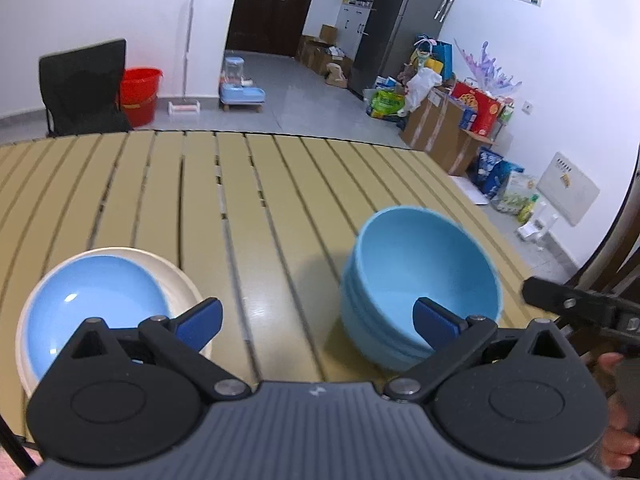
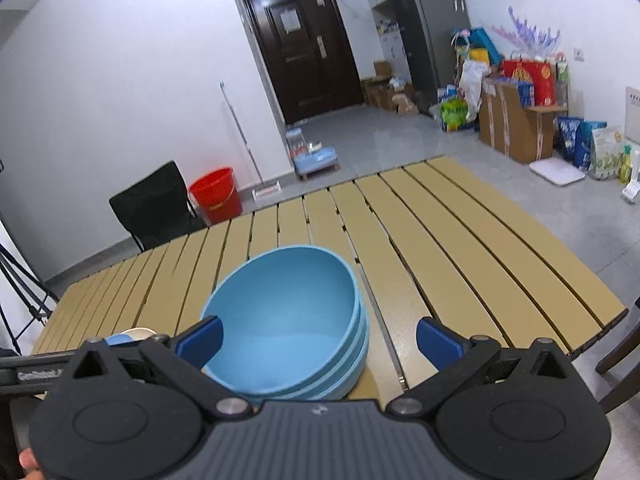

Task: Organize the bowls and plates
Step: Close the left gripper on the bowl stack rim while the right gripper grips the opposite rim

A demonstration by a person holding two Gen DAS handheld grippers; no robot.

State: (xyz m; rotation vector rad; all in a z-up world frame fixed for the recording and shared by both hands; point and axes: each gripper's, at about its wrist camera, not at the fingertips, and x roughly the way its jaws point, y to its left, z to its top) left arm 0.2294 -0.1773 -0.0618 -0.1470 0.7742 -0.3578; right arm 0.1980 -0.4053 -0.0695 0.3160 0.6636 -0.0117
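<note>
Blue bowls (image 2: 292,320): three nested, seemingly, on slatted table (image 2: 460,240). Blue plate (image 1: 96,308) on white plate (image 1: 180,280), left. Left hand-held gripper (image 1: 318,320), right hand-held gripper (image 2: 318,338): spread wide, empty. Tiled floor, red bucket (image 2: 216,192).

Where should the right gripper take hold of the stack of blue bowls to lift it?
On the rim of the blue bowl stack, from above at its near side, one of the fingers inside and one outside. The rounded walls are too wide to span, and the thin rim is exposed.

Three blue bowls (image 2: 296,328) nested in one stack, two plates: blue plate (image 1: 96,304) on white plate (image 1: 176,280). One table (image 1: 280,184), two grippers.
</note>
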